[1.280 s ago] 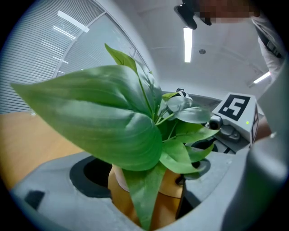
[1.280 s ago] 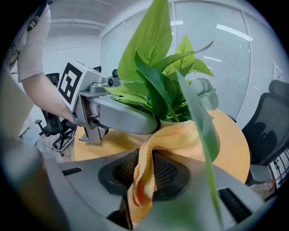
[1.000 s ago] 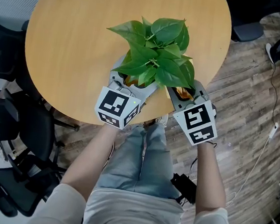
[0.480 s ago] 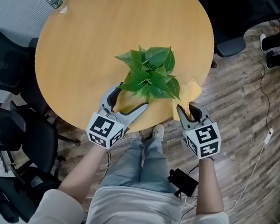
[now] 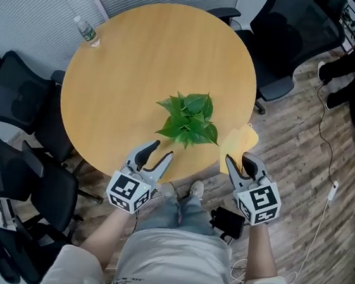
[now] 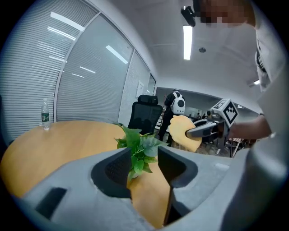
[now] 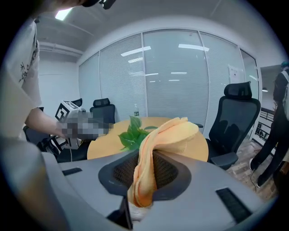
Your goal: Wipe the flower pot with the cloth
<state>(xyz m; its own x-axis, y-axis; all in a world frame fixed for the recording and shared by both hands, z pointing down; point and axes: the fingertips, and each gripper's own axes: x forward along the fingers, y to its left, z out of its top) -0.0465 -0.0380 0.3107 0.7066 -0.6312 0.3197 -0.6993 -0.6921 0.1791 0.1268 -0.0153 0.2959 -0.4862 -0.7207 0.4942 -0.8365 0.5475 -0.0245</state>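
Note:
The potted plant (image 5: 189, 120) stands on the round wooden table (image 5: 123, 56) near its front edge; the leaves hide the pot from above. My left gripper (image 5: 162, 150) hovers just short of the plant. Its jaws have just been closing, and they stand open with nothing between them. In the left gripper view the leaves (image 6: 137, 149) show beyond the jaws. My right gripper (image 5: 238, 159) is off the table's front right edge, shut on the folded yellow cloth (image 5: 240, 141). The cloth (image 7: 158, 144) hangs pinched between the pads.
A water bottle (image 5: 85, 31) stands at the table's far left edge. Black office chairs (image 5: 17, 94) crowd the left side, with another chair (image 5: 298, 31) at the far right. A black device (image 5: 226, 221) and cables lie on the wooden floor by my feet.
Both grippers have pulled back from the plant towards me and risen. The left jaws, wide at the pot before, have narrowed. The cloth stays in the right gripper.

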